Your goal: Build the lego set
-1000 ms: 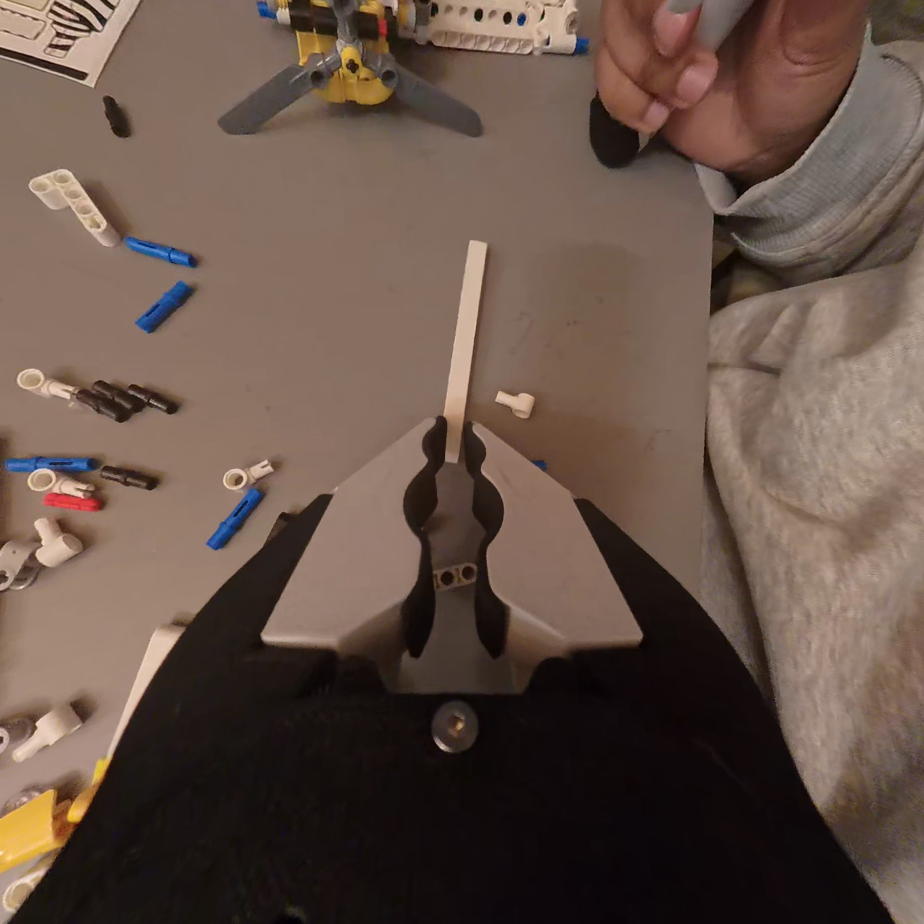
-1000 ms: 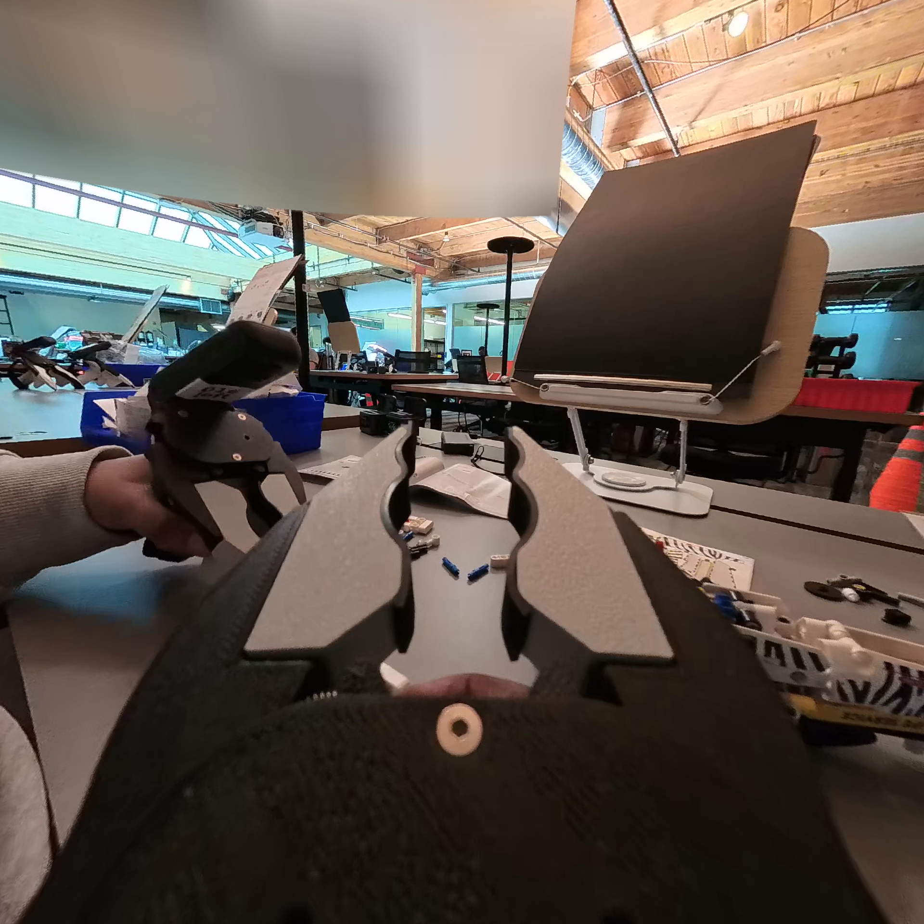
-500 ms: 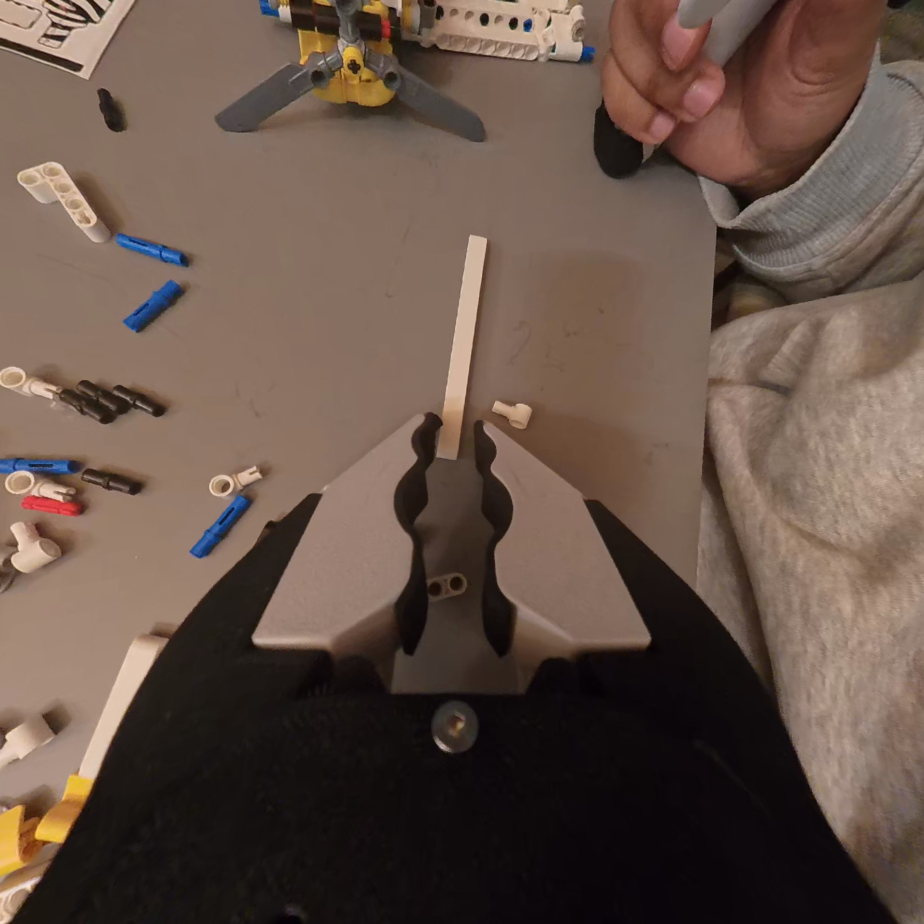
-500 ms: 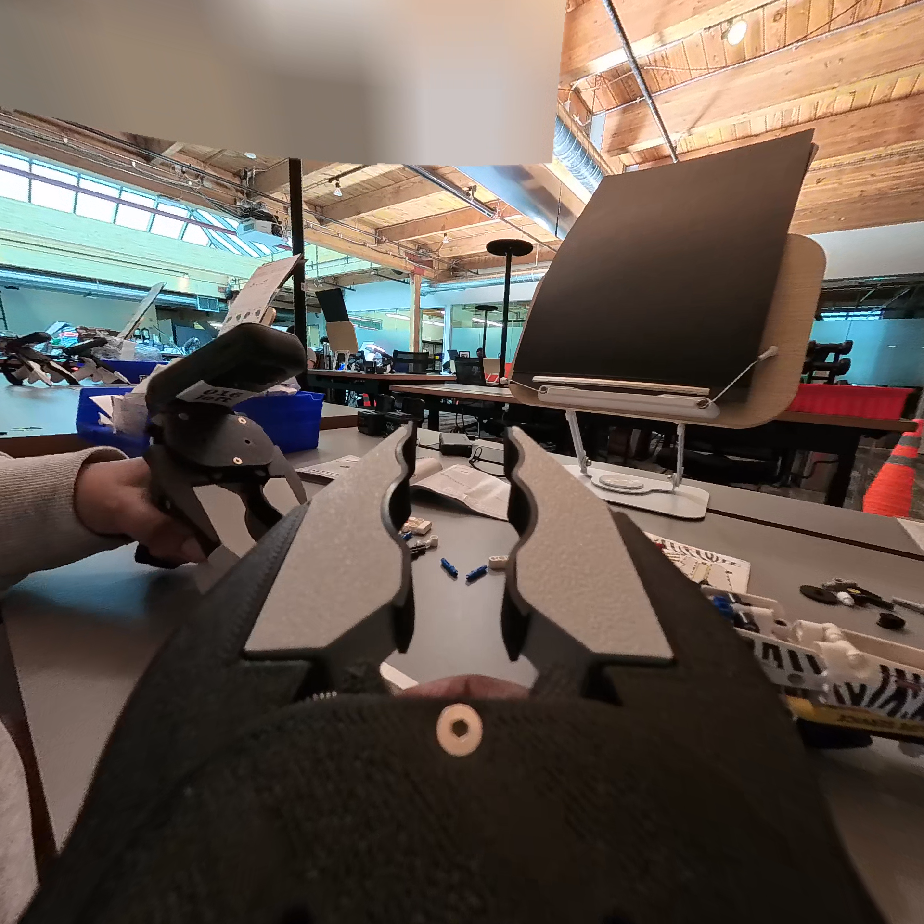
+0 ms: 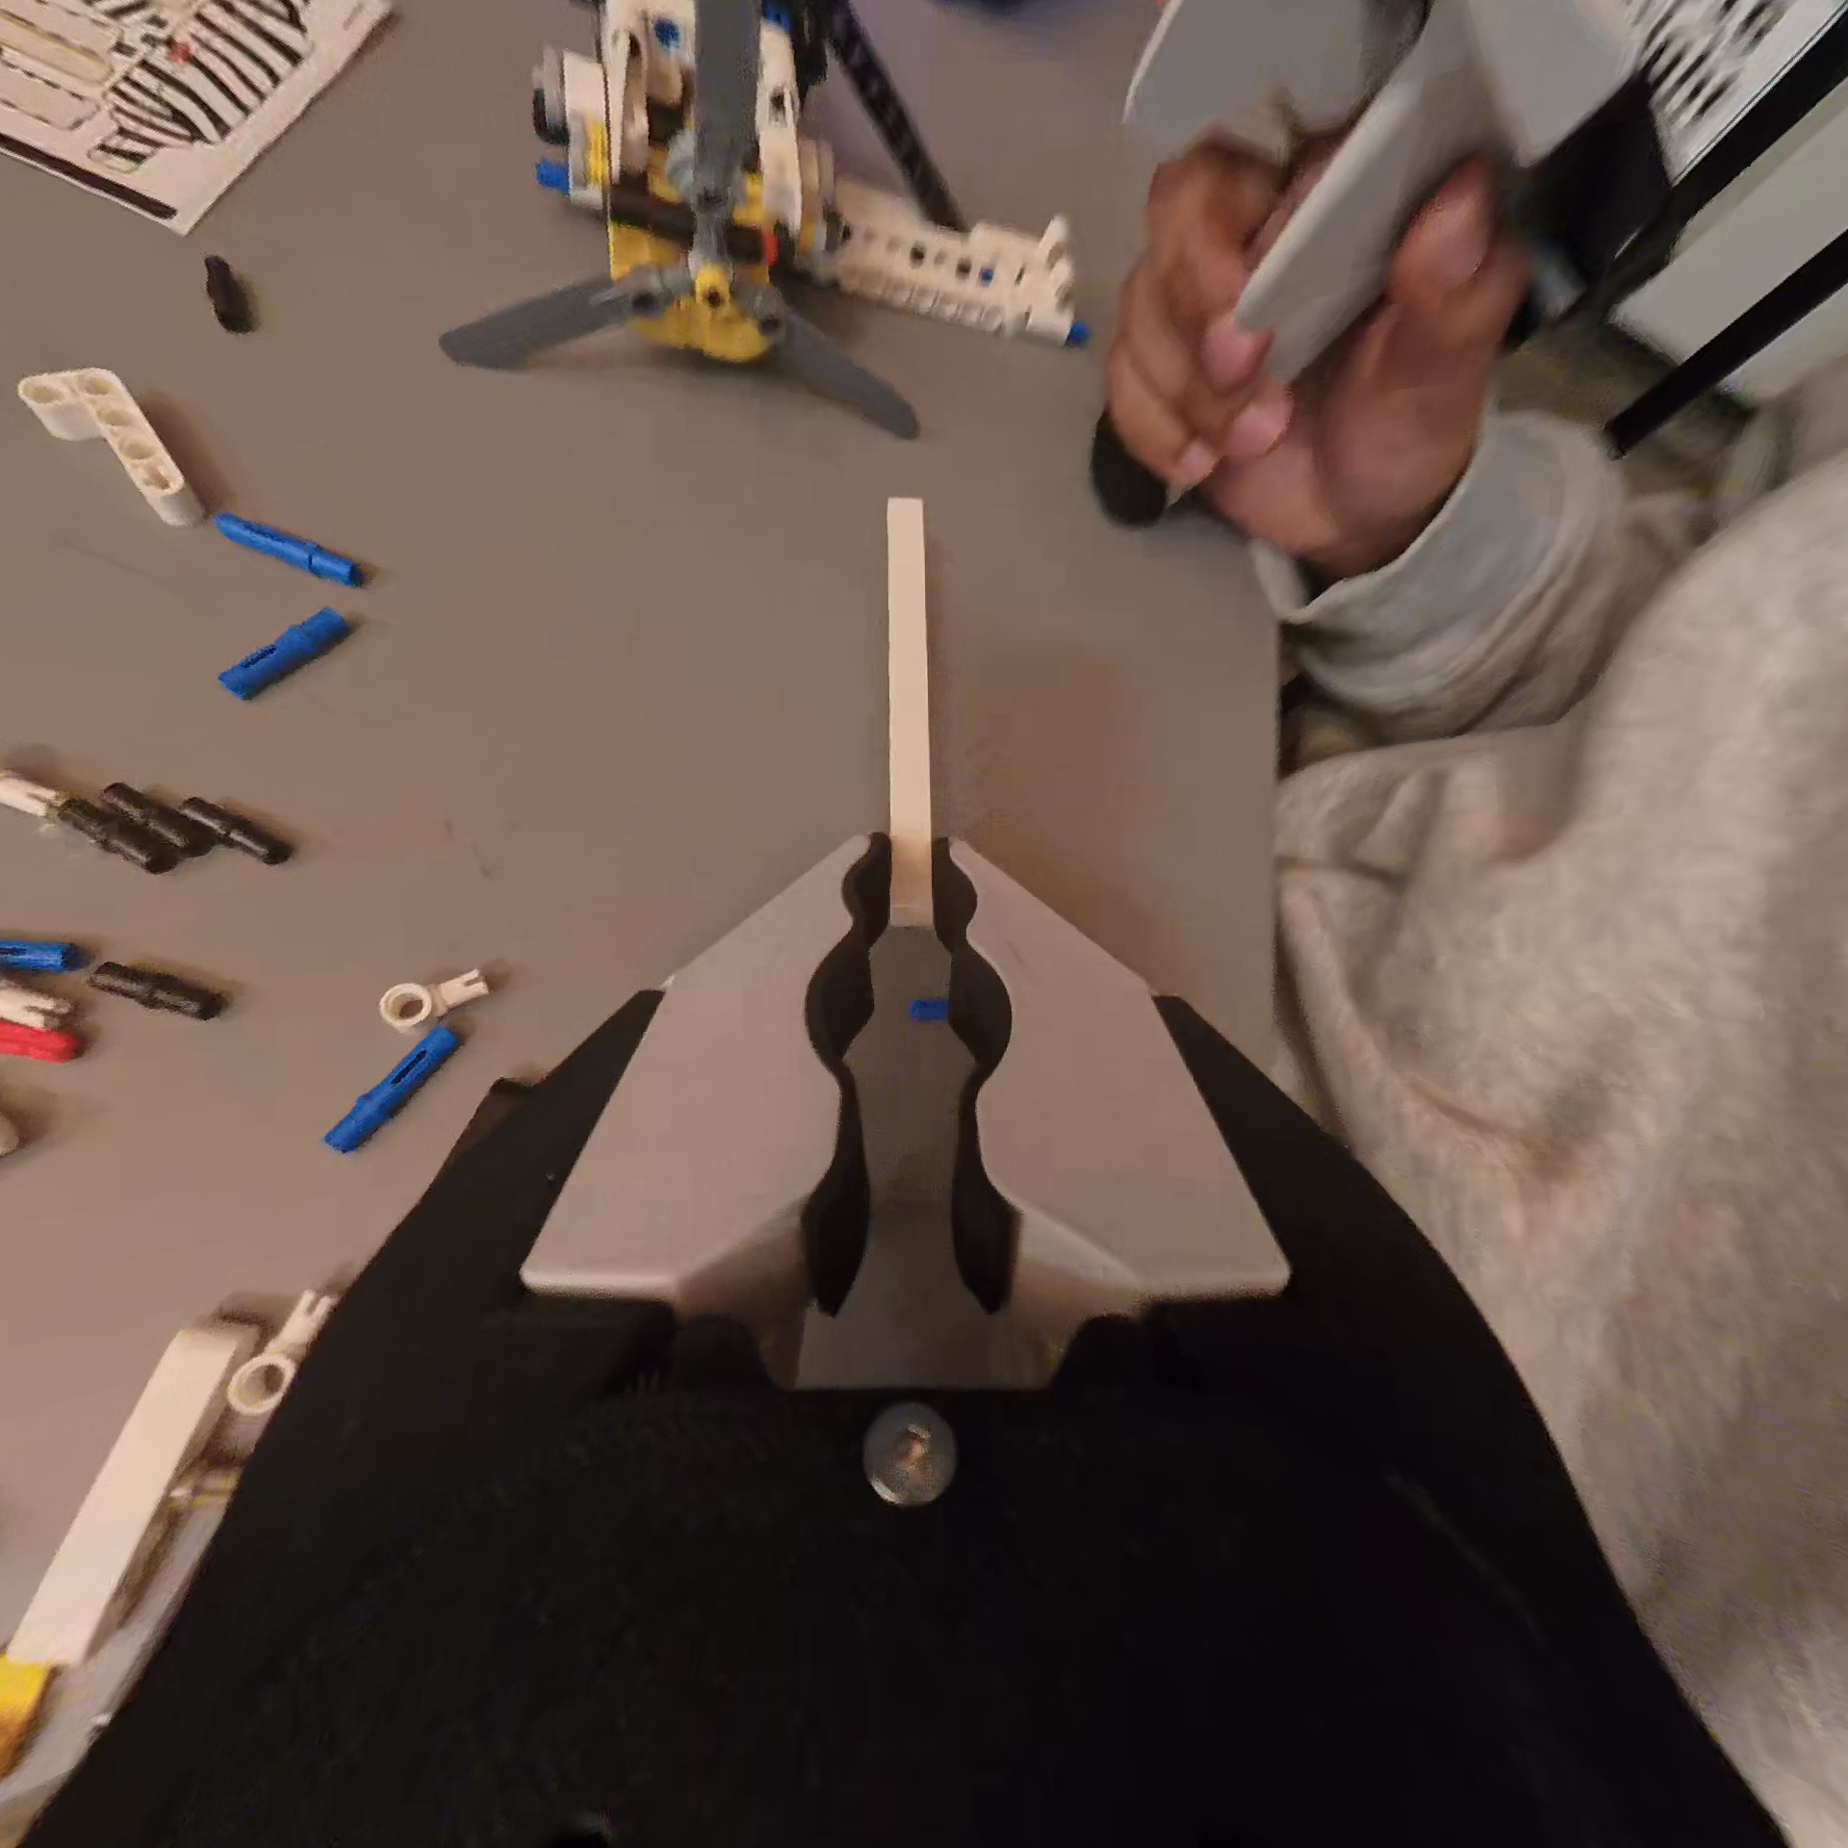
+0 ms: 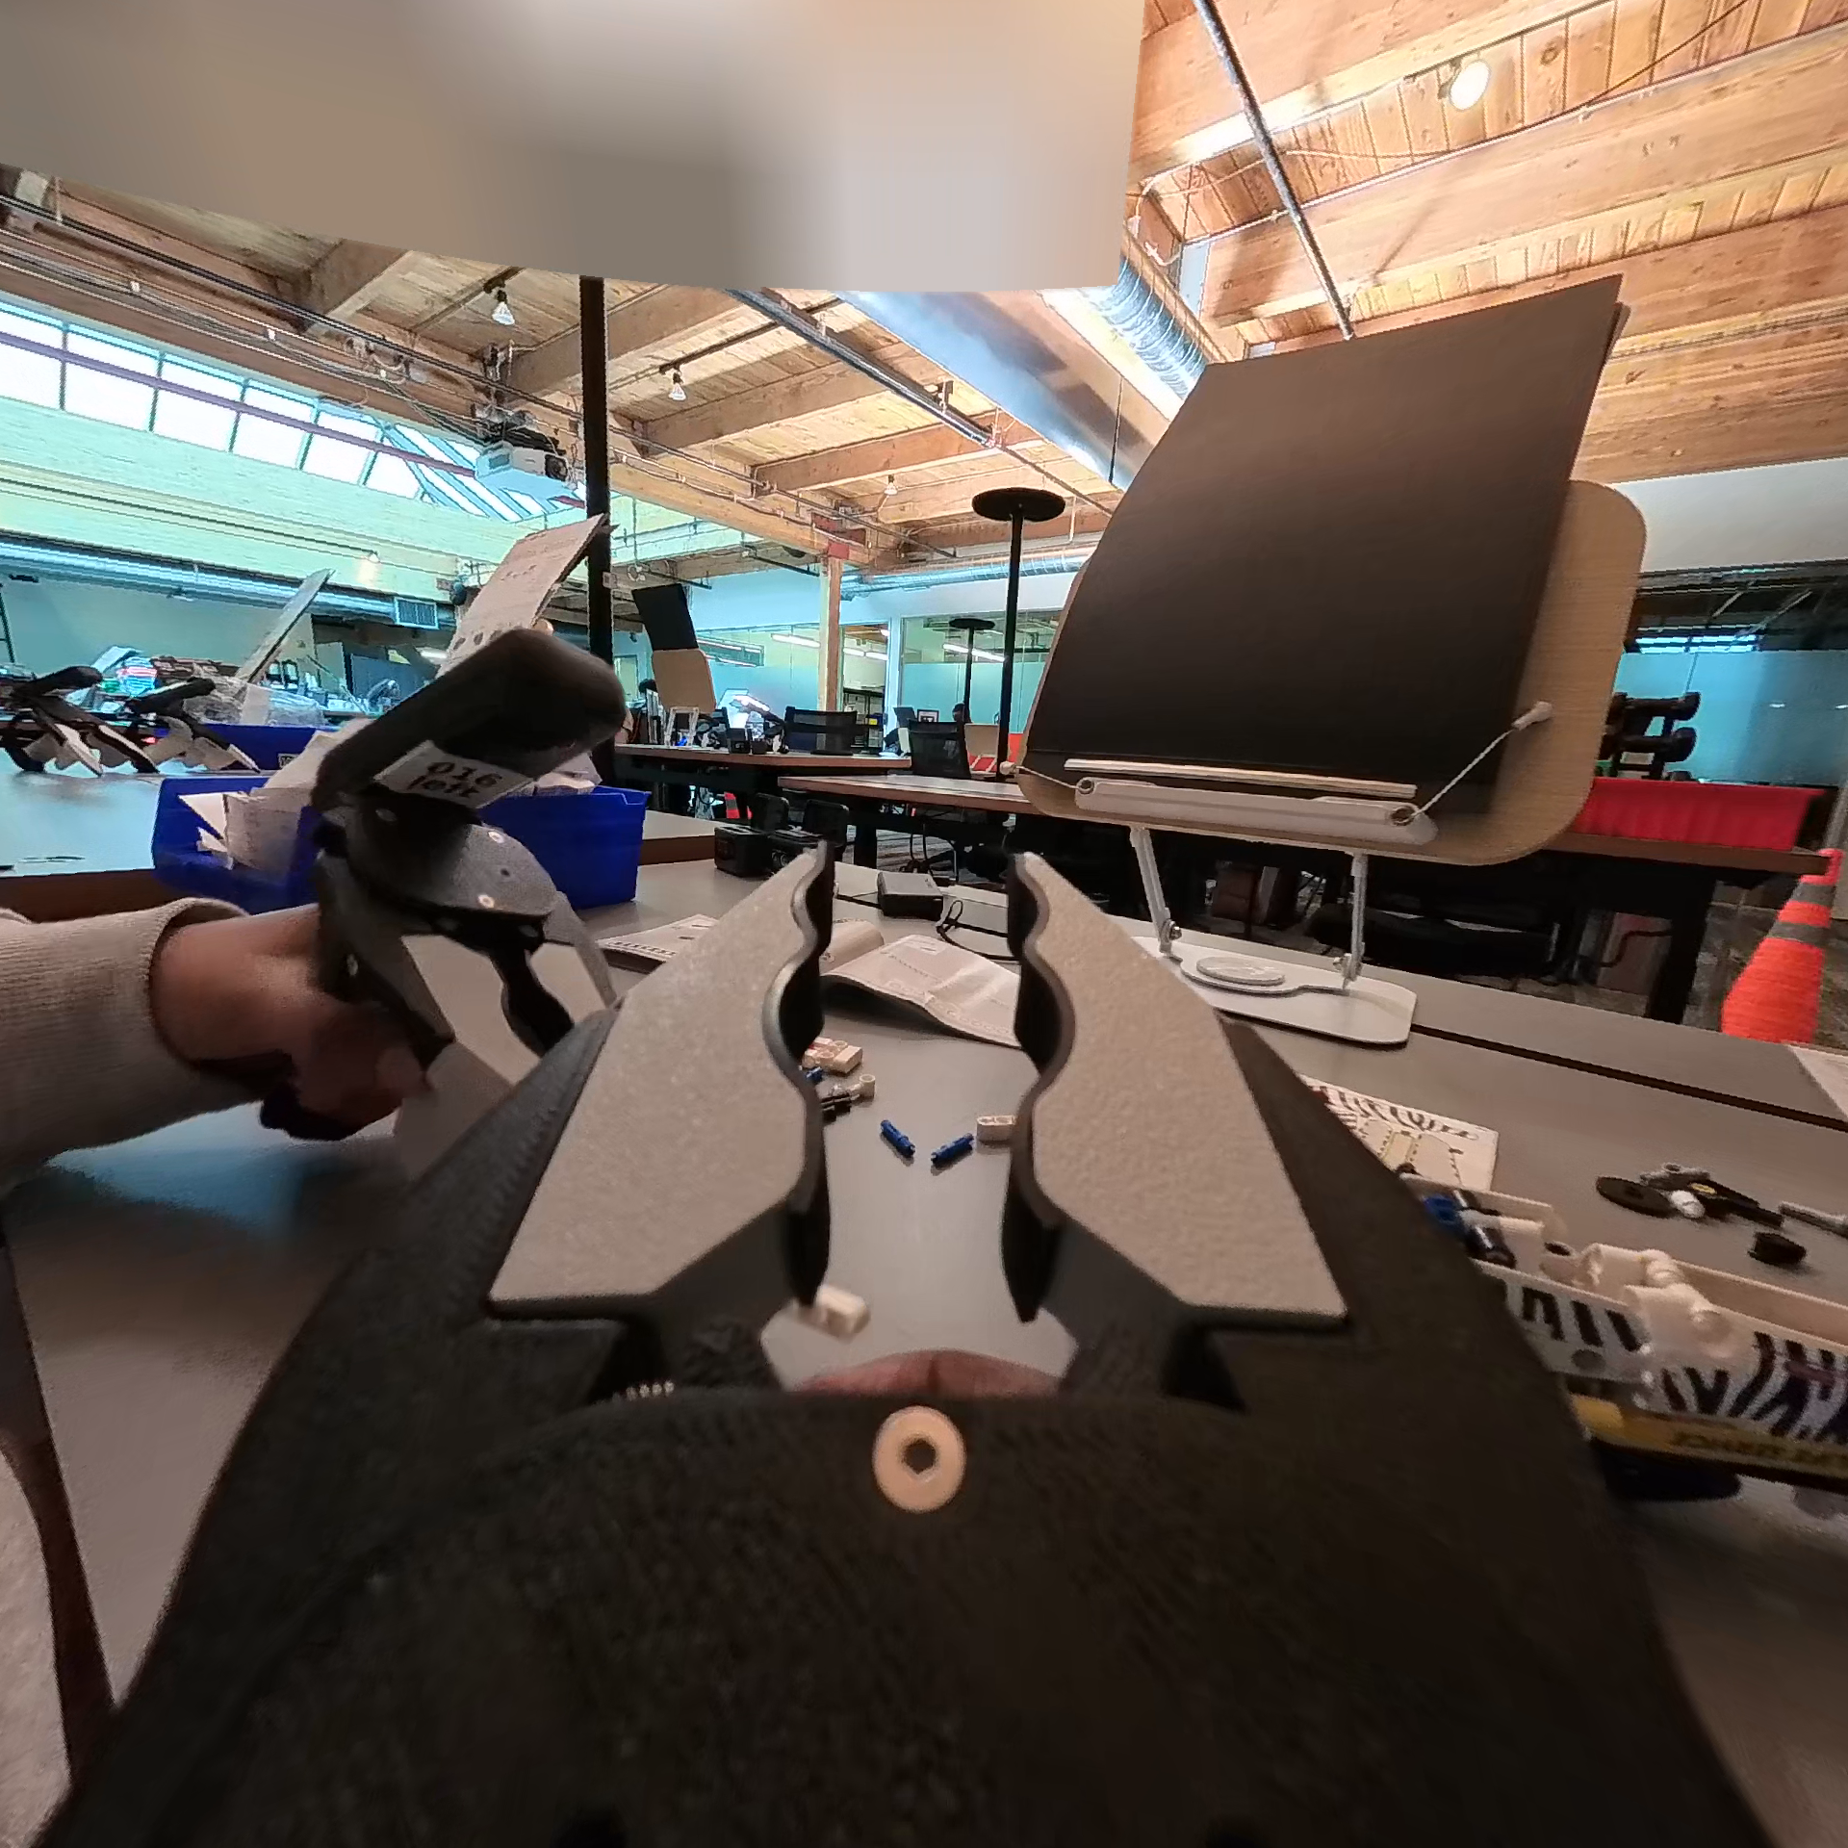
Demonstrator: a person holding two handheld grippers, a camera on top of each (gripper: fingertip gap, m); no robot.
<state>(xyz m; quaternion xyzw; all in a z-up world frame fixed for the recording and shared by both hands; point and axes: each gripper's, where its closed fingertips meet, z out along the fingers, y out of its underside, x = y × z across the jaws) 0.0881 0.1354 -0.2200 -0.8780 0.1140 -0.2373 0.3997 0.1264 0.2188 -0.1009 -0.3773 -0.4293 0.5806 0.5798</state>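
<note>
A left tool (image 5: pixel 908 860) points down at the grey worktop (image 5: pixel 620 620) with its tips pinched onto the near end of a long white beam (image 5: pixel 906 690), which runs straight away from the tool toward the half-built yellow-and-white model (image 5: pixel 720 240) at the far edge. Half a second ago the tips stood slightly apart around the beam's end and the beam lay at a slight slant; it is now centred between them and in line with the tool. The small white connector that lay just right of the beam is no longer in sight, and a blue pin tip (image 5: pixel 928 1010) shows in the gap behind the tips. Loose blue pins (image 5: pixel 392 1088), black pins (image 5: pixel 180 828) and a white angled beam (image 5: pixel 110 440) lie scattered to the left. At upper right, a hand (image 5: pixel 1300 370) in a grey sleeve grips the handle of the right tool, which has risen into view above the worktop edge. In the right wrist view the right tool (image 6: pixel 918 890) stands raised and level, wide apart and holding nothing, with a small white piece (image 6: pixel 838 1312) lying on the worktop near its base; the left tool (image 6: pixel 470 860) shows at the left, tilted downward.
</note>
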